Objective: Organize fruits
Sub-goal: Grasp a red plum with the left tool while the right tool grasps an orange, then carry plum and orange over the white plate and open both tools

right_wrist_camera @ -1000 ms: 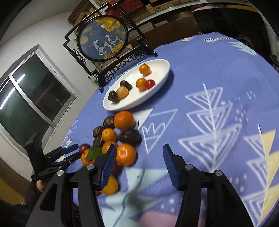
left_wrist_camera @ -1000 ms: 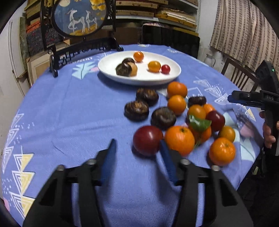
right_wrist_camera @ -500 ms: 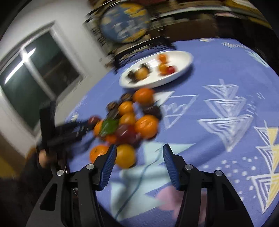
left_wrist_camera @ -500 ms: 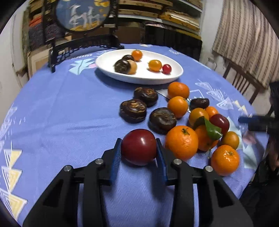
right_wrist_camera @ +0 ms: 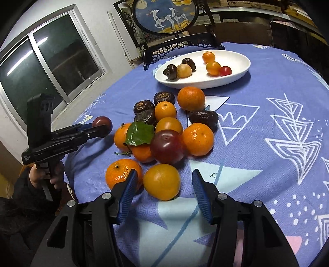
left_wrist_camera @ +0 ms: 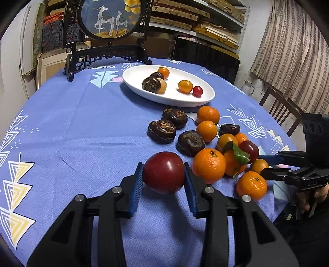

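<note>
My left gripper is shut on a dark red round fruit, just above the blue tablecloth beside the fruit pile; the right wrist view shows this left gripper and the red fruit at the left. My right gripper is closing its jaws around a yellow-orange fruit at the near edge of the pile, with gaps between pads and fruit. The pile holds mandarins, dark brown chestnut-like fruits and another red fruit. A white oval plate beyond holds several small fruits.
A round deer picture on a black carved stand rises behind the plate. A wooden chair stands past the table's right edge. A window is on the left wall. Shelves fill the back.
My left gripper closed on the dark red fruit, which before lay between open fingers. My right gripper swung over to the pile's near side and now straddles the yellow-orange fruit.
</note>
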